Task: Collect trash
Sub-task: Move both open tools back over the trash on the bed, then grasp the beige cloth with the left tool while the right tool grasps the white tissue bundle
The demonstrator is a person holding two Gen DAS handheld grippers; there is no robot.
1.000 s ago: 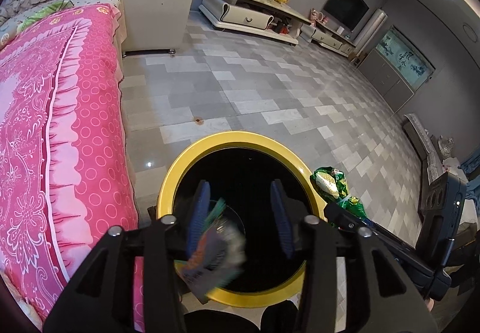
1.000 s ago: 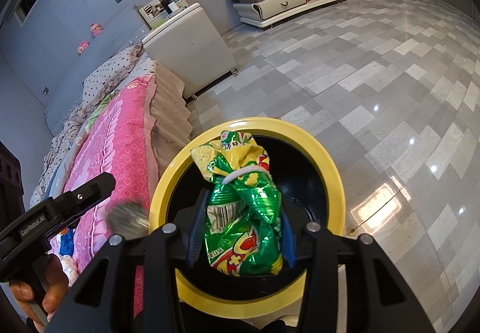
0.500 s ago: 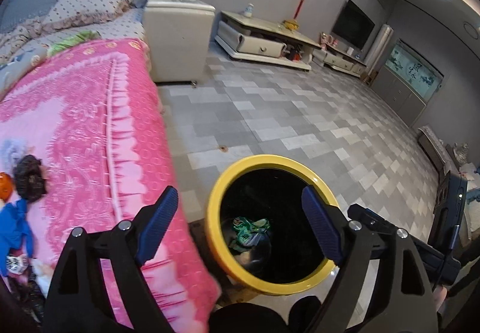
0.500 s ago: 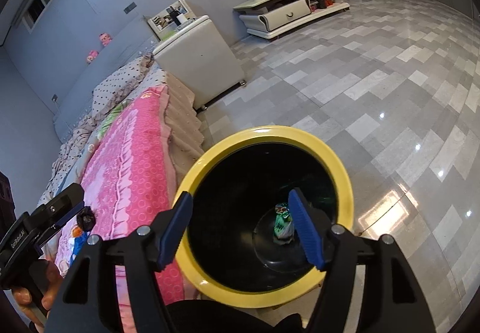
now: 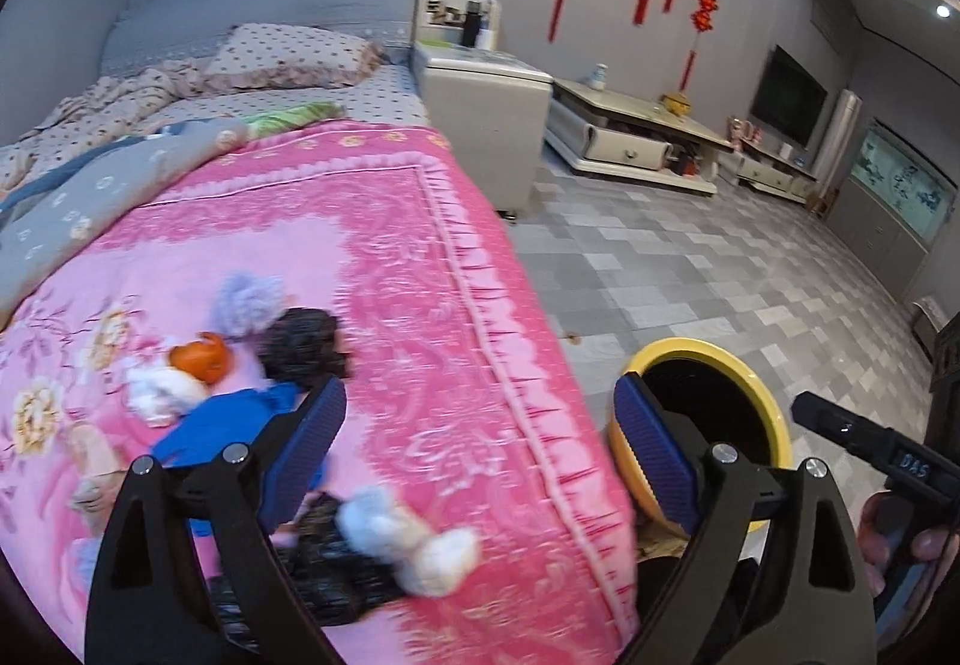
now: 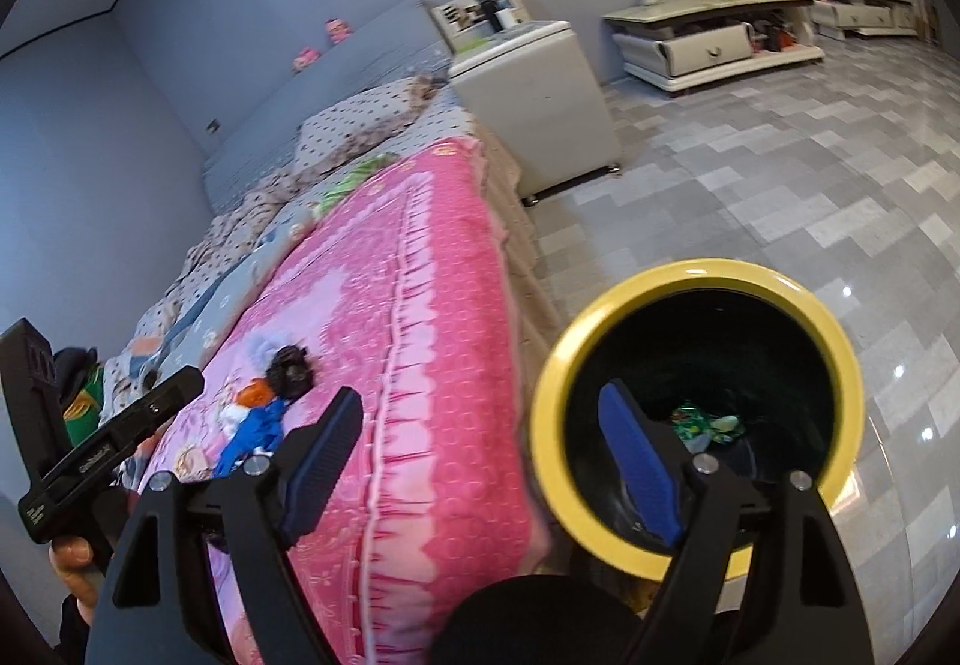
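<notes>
Pink-quilted bed [image 5: 420, 257] litter comes next, I judge: both tongs, left [image 5: 480, 449] and right [image 6: 480, 461], empty and widening, should straddle the black crumpled bag [image 5: 300, 344] before pinching.

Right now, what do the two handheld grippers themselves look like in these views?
Each is a black frame of triangular struts with silver bolts, ending in two blue ribbed pads. That goes for the left gripper and the right gripper. Seen from the other side, each has a black pistol-style handle with small white lettering.
</notes>
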